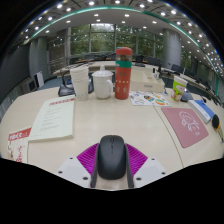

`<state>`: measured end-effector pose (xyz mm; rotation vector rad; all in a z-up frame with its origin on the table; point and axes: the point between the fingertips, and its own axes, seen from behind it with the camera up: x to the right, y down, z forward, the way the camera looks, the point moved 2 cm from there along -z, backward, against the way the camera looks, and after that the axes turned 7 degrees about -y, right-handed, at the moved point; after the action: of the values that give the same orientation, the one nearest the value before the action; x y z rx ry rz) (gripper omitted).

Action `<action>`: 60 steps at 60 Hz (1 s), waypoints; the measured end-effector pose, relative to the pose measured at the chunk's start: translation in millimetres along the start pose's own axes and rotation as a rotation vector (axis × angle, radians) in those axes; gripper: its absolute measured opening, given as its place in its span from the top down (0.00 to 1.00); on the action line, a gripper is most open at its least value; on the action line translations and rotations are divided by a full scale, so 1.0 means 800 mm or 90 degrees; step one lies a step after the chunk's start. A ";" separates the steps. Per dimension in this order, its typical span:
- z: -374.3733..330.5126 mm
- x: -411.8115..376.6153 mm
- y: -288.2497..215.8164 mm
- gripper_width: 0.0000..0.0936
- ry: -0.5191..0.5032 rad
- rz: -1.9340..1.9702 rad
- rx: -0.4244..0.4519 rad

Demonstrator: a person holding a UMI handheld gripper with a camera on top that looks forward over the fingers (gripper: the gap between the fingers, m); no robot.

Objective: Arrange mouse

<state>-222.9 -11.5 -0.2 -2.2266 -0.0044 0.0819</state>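
Room: behind the table stood a large office-like hall with ceiling lights in rows and tall windows at the far wall.
Table [100,125]: its pale wooden top ran from the fingers to the far clutter.
Booklet [53,117]: it lay flat, well off to one side of the mouse, with a red band at its near end.
Mouse pad [184,124]: pink, it lay flat on the opposite side.
Bottle [122,74]: red with a green band, it stood upright beyond the mouse, just beside a white mug [102,84].
Gripper [110,163]: its fingers were spread, a purple pad at either flank of the mouse; whether they pressed it could not be told.
Mouse [110,156]: black, it sat on the table between the fingers, long axis along them, pointing away toward the bottle.
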 end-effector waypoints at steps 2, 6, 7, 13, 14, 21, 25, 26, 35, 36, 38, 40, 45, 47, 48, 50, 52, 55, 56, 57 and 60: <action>0.001 -0.001 0.000 0.58 -0.008 -0.004 -0.002; 0.001 -0.001 0.000 0.61 -0.023 -0.019 -0.006; 0.000 -0.002 0.000 0.63 -0.027 -0.024 -0.007; -0.003 -0.007 -0.001 0.65 -0.061 -0.028 -0.008; -0.005 -0.009 -0.004 0.65 -0.069 -0.030 -0.006; -0.036 -0.011 -0.054 0.65 -0.112 -0.052 0.041; -0.064 0.000 -0.100 0.65 -0.132 -0.045 0.078; -0.071 0.006 -0.113 0.65 -0.134 -0.041 0.090; -0.123 0.098 -0.226 0.65 -0.127 -0.013 0.187; -0.125 0.113 -0.235 0.65 -0.121 -0.008 0.196; -0.127 0.143 -0.250 0.65 -0.111 -0.003 0.207; -0.131 0.180 -0.257 0.65 -0.100 0.003 0.216; -0.112 0.257 -0.269 0.65 -0.059 0.008 0.214; -0.100 0.288 -0.262 0.65 -0.043 0.011 0.204; -0.096 0.304 -0.250 0.65 -0.037 0.013 0.201; -0.084 0.329 -0.243 0.65 -0.030 0.017 0.184; -0.070 0.351 -0.229 0.65 -0.023 0.017 0.170; -0.048 0.379 -0.200 0.65 -0.012 0.008 0.147; -0.039 0.387 -0.187 0.65 -0.009 0.004 0.139; -0.036 0.396 -0.183 0.65 -0.007 0.000 0.130; -0.019 0.414 -0.156 0.65 -0.002 -0.010 0.101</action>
<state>111.7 63.0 88.7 -2.0677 -0.0169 0.0749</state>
